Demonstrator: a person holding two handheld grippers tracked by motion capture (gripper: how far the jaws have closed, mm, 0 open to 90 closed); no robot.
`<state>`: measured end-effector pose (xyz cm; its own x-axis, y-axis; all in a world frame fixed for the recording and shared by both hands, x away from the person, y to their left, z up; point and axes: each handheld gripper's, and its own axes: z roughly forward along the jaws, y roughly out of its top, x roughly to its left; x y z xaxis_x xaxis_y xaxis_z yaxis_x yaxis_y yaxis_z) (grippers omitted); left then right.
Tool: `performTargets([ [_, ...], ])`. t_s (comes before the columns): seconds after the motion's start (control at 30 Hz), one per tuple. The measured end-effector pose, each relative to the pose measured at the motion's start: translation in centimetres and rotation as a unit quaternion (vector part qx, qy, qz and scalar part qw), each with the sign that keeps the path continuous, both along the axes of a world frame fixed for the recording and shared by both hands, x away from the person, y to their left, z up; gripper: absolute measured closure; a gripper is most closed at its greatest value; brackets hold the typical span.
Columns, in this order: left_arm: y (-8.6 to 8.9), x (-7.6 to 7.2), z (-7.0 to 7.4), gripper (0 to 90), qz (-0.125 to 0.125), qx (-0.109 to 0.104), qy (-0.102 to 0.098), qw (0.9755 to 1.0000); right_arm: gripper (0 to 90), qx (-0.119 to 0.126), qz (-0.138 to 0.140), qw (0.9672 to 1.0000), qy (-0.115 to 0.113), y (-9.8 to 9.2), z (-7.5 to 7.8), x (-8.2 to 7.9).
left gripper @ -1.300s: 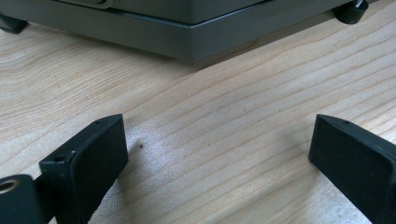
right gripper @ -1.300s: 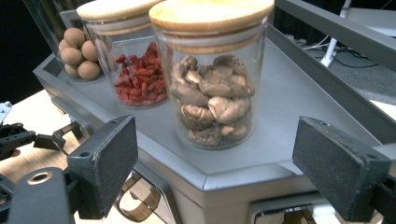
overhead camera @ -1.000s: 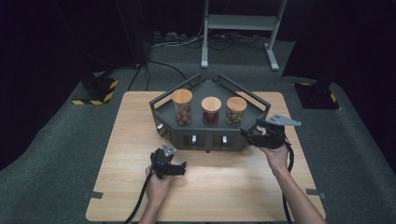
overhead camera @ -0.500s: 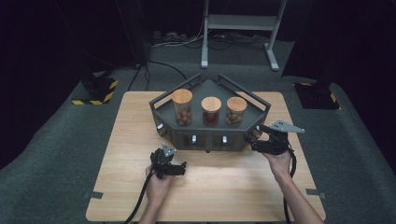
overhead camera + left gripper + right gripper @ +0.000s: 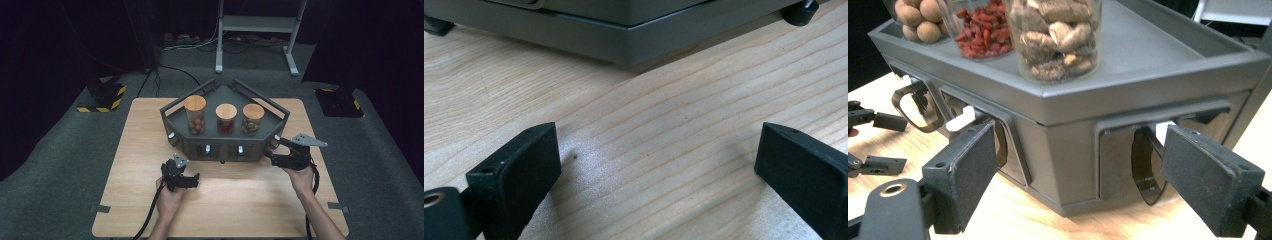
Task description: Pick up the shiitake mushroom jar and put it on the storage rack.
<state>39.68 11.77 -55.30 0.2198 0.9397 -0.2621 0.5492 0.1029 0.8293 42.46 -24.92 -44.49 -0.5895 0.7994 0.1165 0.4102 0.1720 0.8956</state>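
- The left gripper (image 5: 192, 179) is held low over the wooden table (image 5: 140, 150), just before the grey stand (image 5: 225, 145); its jaws are spread wide with bare wood between them
- The right gripper (image 5: 272, 157) is seen at the stand's right front corner; its jaws are parted, with nothing clamped; a dark scoop handle (image 5: 1147, 170) is framed between them
- Three cork-lidded jars are set on the stand: brown balls (image 5: 195, 114), red berries (image 5: 226, 119), nuts (image 5: 252, 118)

We see our left gripper (image 5: 659, 165) with its two black jaws wide apart, low over the wooden table (image 5: 674, 125). The grey rack's base (image 5: 624, 35) sits just ahead.
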Motion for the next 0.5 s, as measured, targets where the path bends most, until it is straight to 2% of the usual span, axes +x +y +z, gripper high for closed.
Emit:
performTargets([
  [0.2,0.0,0.0,0.0,4.4,0.000,0.000,0.000,1.0000,14.6,-0.009,-0.005,0.9999,0.007,-0.2,-0.9,-0.2],
  [0.37,0.0,0.0,0.0,4.4,0.000,0.000,0.000,1.0000,14.6,-0.006,-0.010,0.9998,0.016,-0.4,-1.8,-0.3],
  [0.5,0.0,0.0,0.0,4.4,0.000,0.000,0.000,1.0000,14.6,-0.016,-0.011,0.9995,0.024,-0.3,-2.6,-0.4],
])
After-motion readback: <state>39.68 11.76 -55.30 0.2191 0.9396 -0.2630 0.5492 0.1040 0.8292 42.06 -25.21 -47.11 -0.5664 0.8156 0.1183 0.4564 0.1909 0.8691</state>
